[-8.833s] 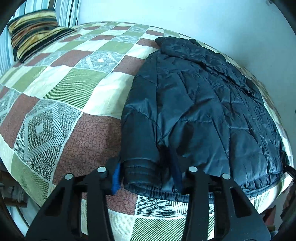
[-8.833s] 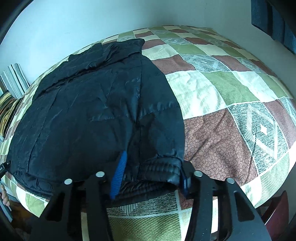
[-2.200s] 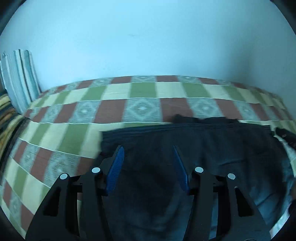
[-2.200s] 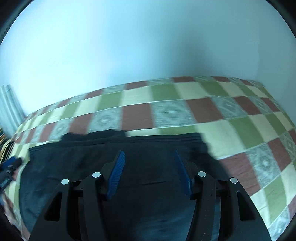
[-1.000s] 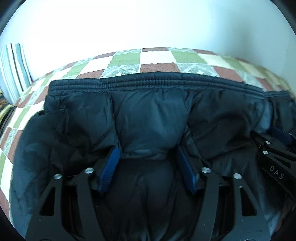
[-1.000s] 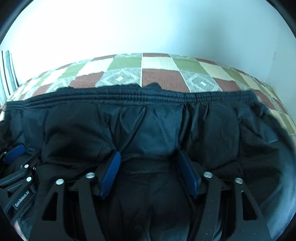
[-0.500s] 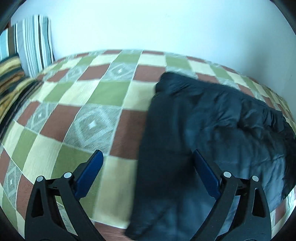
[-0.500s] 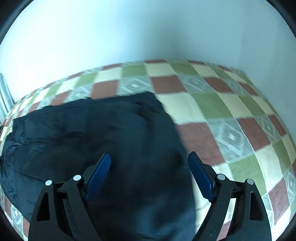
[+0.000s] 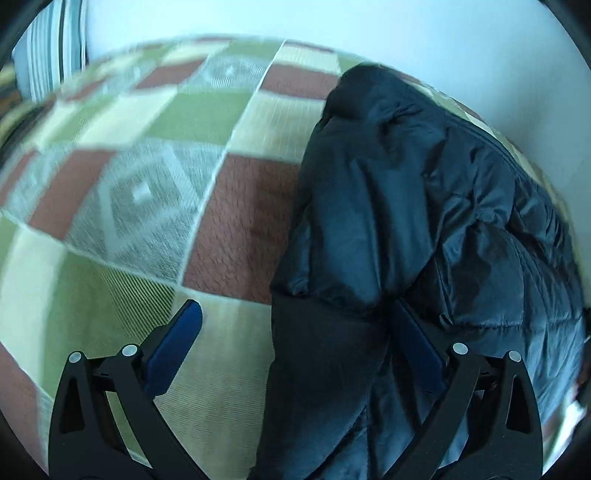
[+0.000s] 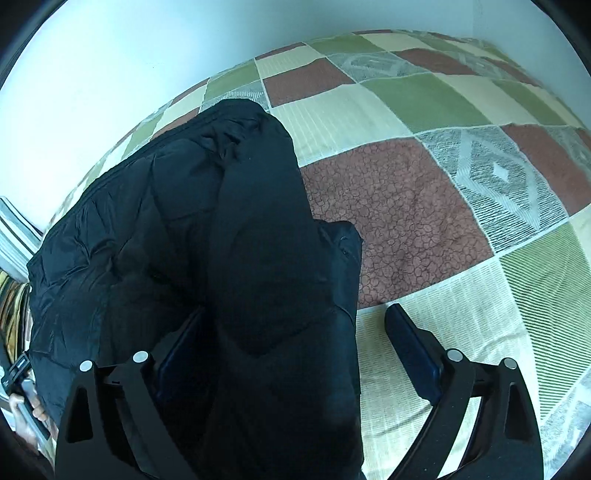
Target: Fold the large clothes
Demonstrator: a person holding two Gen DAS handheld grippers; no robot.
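Observation:
A dark navy quilted jacket (image 9: 424, 206) lies folded on the patchwork bedspread (image 9: 155, 192). In the left wrist view my left gripper (image 9: 295, 343) is open, its jaws wide apart, straddling the jacket's near left edge; the right pad (image 9: 417, 343) touches the fabric. In the right wrist view the jacket (image 10: 192, 221) fills the left half, and my right gripper (image 10: 295, 343) is open over its near right edge. Its left pad (image 10: 181, 343) is against the fabric, its right pad (image 10: 413, 350) is over bare bedspread (image 10: 424, 206).
A white wall (image 9: 332, 22) runs along the bed's far side. A striped pillow (image 9: 55, 55) stands at the far left. In the right wrist view the other gripper and a hand (image 10: 22, 398) show at the lower left edge.
Both grippers have let go of the jacket's hem and opened wide. They have pulled back and apart to the jacket's left and right edges, closer to the near side.

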